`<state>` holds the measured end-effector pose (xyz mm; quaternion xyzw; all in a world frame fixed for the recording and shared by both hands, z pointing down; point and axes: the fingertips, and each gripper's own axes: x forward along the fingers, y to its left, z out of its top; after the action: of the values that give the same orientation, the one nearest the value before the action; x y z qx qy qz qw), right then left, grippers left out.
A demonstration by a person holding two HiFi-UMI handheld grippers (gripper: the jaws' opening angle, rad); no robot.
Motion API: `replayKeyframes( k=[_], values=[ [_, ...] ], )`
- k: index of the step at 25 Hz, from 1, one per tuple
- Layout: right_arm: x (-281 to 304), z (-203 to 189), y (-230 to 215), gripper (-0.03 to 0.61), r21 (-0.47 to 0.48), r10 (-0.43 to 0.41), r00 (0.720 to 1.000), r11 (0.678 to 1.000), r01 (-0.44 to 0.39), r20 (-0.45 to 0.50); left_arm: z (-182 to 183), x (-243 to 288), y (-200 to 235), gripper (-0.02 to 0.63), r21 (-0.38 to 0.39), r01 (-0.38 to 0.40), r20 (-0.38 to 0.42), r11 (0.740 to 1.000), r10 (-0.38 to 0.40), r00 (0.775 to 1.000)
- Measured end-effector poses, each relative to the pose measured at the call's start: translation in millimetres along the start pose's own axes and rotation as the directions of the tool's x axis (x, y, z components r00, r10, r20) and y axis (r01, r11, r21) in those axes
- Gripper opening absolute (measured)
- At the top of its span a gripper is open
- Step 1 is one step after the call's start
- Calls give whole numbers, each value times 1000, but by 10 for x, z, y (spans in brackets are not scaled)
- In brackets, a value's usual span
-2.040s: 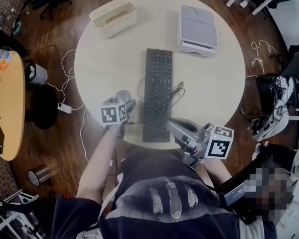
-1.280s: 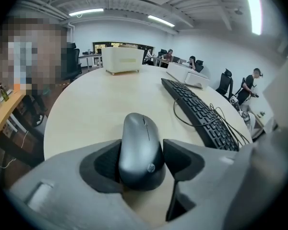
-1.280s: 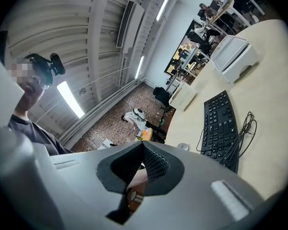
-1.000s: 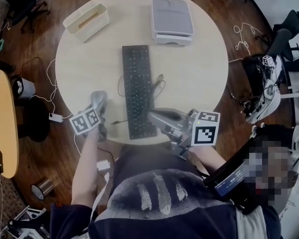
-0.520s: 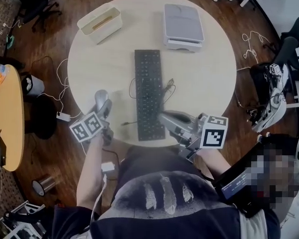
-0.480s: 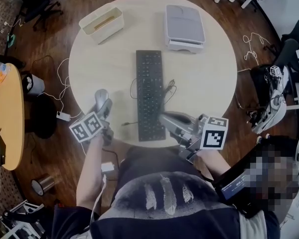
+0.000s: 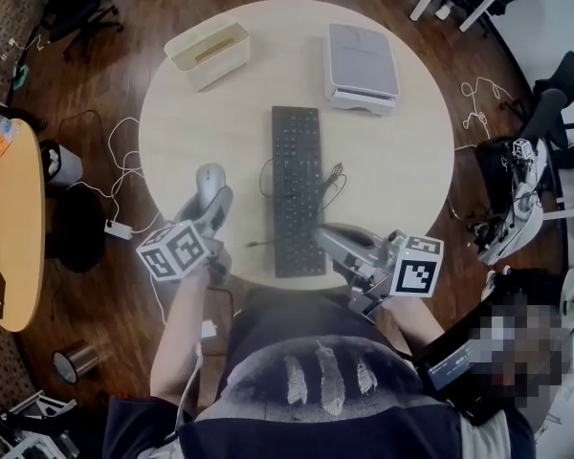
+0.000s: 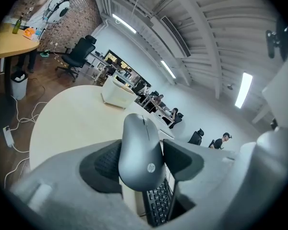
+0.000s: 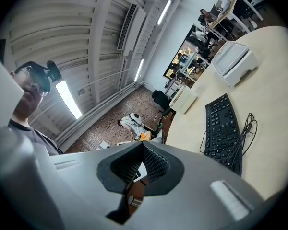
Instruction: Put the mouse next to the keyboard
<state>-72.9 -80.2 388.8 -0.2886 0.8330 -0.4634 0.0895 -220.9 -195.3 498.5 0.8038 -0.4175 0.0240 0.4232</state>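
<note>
Now that the left gripper [image 7: 217, 207] has been lifted from the near table edge, the mouse [image 7: 209, 181] is seen clamped between its jaws, raised above the table [image 7: 392, 151] and held left of the keyboard [image 7: 297, 189], apart from it. The right gripper [image 7: 327, 236] is kept shut and empty. Only the set-down beside the keyboard is judged to be left.

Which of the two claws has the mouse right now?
The left claw: the grey mouse is clamped in it. The right claw is shut with nothing in it, beside the near end of the keyboard.
</note>
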Motion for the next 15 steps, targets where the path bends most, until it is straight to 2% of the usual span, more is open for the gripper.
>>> replayKeyframes(
  k=[8,15],
  values=[
    [9,-162,-2,-2,15,-93,995,996,93,36,81,66,-123,267,-7,118,-11,993,-118,993],
    [-68,-167,44,-2,46,-125,989,991,122,83,106,141,-195,268,-14,156,-24,988,-156,987]
  ],
)
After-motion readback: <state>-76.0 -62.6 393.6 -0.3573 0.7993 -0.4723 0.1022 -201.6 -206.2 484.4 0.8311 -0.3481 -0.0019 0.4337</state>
